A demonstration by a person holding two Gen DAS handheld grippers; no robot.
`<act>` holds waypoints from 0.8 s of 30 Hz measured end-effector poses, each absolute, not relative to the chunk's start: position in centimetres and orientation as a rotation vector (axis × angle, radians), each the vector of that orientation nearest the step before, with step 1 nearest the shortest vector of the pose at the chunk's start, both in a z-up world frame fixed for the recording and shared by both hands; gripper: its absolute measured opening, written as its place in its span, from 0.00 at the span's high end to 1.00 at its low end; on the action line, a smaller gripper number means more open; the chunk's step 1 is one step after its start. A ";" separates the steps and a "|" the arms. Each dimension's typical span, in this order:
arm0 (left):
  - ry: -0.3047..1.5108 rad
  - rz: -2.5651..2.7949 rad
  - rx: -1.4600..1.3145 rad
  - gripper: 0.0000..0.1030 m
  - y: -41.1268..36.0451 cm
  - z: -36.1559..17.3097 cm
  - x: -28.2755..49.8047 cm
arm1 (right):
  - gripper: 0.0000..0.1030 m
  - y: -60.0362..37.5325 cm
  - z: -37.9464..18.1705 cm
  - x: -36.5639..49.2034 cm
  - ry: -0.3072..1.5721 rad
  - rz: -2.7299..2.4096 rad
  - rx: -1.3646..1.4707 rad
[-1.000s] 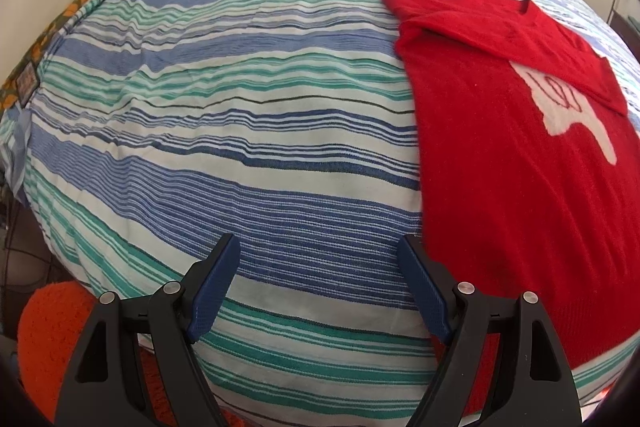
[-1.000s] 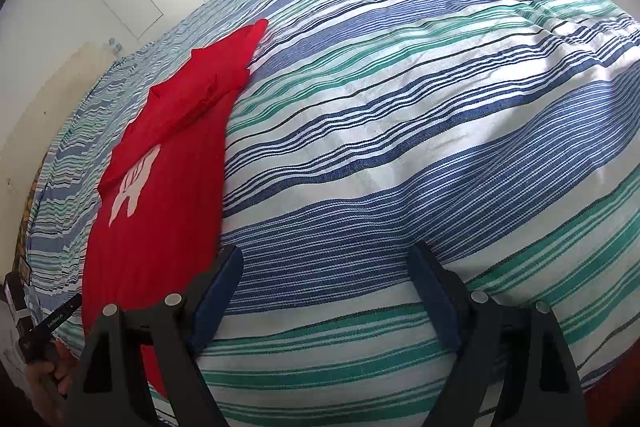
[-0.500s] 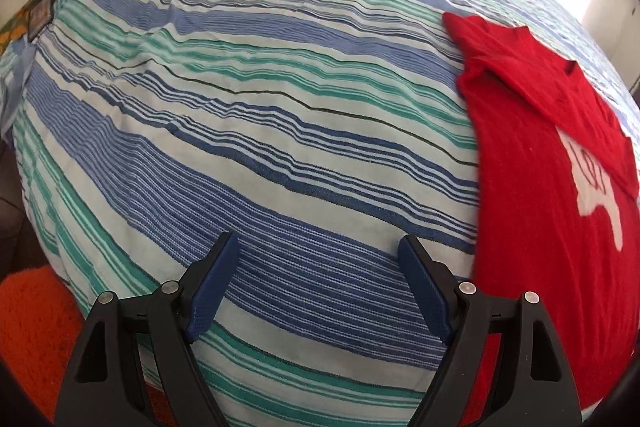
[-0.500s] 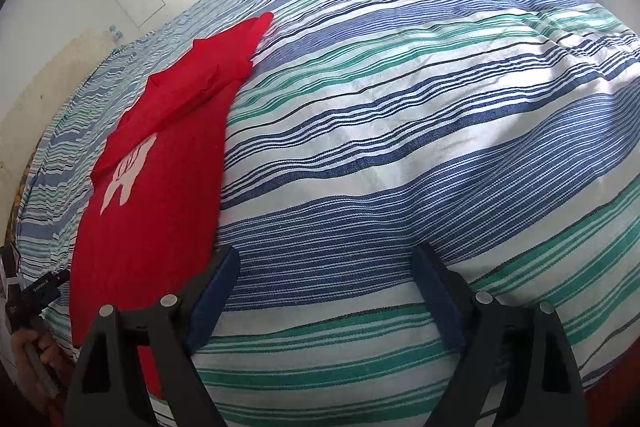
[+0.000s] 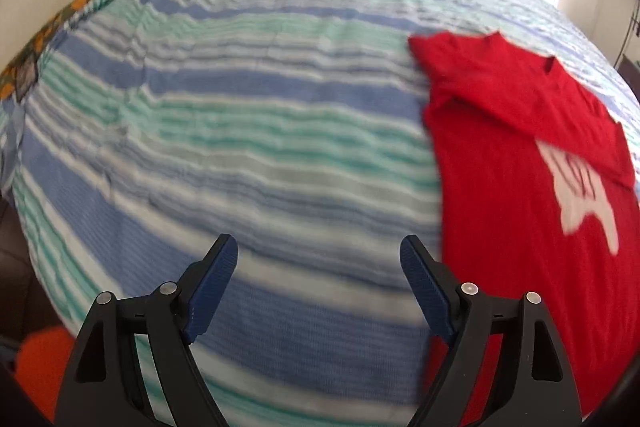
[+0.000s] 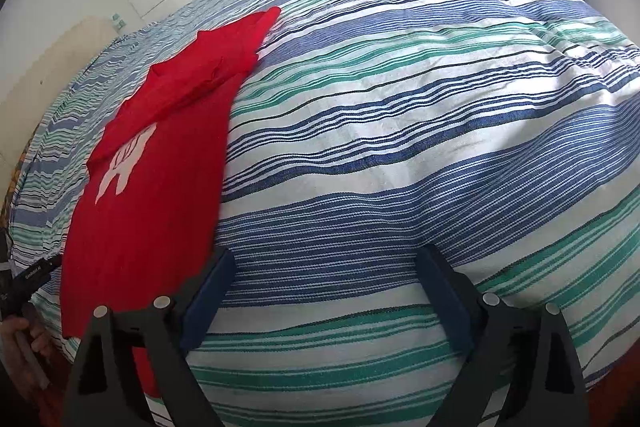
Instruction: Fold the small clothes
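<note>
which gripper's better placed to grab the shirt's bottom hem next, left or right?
Close call, slight edge left. The shirt starts right beside the left gripper's right finger; the hem runs out of frame. The right gripper, also open and empty, has it by its left finger, with the hem nearer the frame's left edge.

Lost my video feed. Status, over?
Left gripper and right gripper: jaws open, empty. Red shirt flat on striped bedspread, sleeves folded in. Nothing in the way.
</note>
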State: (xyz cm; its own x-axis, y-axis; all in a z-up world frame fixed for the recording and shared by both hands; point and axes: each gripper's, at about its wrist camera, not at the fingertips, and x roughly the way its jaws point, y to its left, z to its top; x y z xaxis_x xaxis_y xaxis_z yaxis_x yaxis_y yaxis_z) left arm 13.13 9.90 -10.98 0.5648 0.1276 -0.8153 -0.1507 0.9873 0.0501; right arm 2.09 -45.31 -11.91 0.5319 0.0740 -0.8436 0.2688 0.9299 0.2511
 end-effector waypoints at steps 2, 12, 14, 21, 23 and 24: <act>0.913 0.169 -0.012 0.00 10.4 -11.2 15.3 | 0.11 -45.2 -12.0 2.2 1.011 -0.122 0.367; 0.939 0.098 -0.139 0.00 14.3 -16.7 17.0 | 0.11 -45.0 -12.0 2.1 1.010 -0.121 0.354; 0.948 0.120 -0.095 0.00 13.6 -16.8 17.1 | 0.10 -45.0 -12.0 2.2 1.011 -0.121 0.351; 0.948 0.122 -0.090 0.00 13.8 -17.0 17.1 | 0.08 -44.9 -12.0 2.3 1.013 -0.119 0.347; 0.948 0.123 -0.089 0.00 13.7 -17.1 17.1 | 0.08 -45.0 -12.0 2.3 1.012 -0.118 0.350; 0.947 0.122 -0.089 0.00 13.7 -17.1 17.2 | 0.08 -45.0 -11.9 2.3 1.012 -0.118 0.351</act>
